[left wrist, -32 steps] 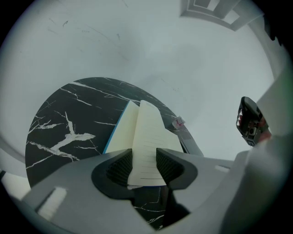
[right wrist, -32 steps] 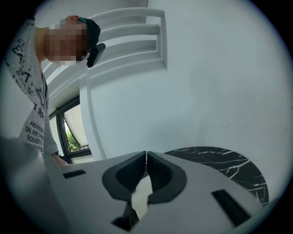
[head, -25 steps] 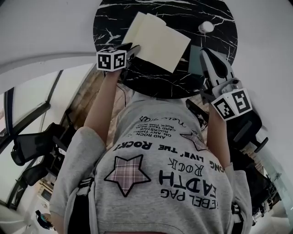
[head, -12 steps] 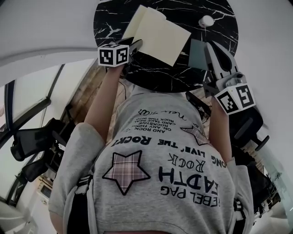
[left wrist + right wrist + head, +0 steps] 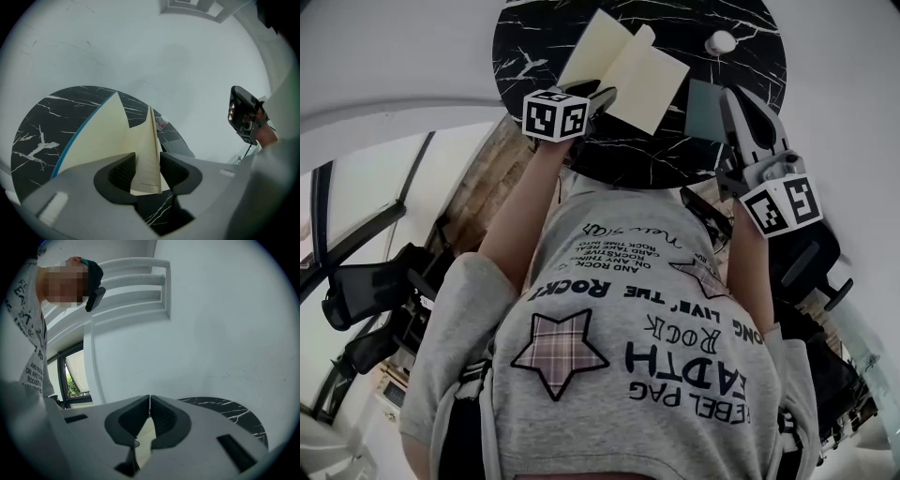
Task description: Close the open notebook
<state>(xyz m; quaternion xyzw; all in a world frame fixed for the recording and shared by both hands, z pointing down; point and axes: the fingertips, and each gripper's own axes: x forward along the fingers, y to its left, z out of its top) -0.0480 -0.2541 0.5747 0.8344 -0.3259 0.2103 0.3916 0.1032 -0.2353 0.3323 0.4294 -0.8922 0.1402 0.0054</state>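
Observation:
The open notebook [image 5: 649, 86] with cream pages lies on the round black marble table [image 5: 534, 37]. Its left leaf [image 5: 598, 49] stands lifted and tilts over toward the right page. My left gripper [image 5: 605, 95] is at the notebook's near edge. In the left gripper view the lifted leaf [image 5: 146, 154] stands on edge between the pads, with the left gripper [image 5: 146, 171] shut on it, and a blue cover edge [image 5: 77, 138] shows. My right gripper [image 5: 731, 99] hovers over the table's right edge. It [image 5: 149, 411] is shut on nothing.
A small white round object [image 5: 720, 41] sits at the table's far right. A flat grey-blue item [image 5: 697, 109] lies right of the notebook, beside the right gripper. The person's torso fills the lower head view. White floor surrounds the table [image 5: 33, 140].
My left gripper has moved right and forward with the left leaf, which has risen from nearly flat to standing on edge. The right gripper has barely shifted.

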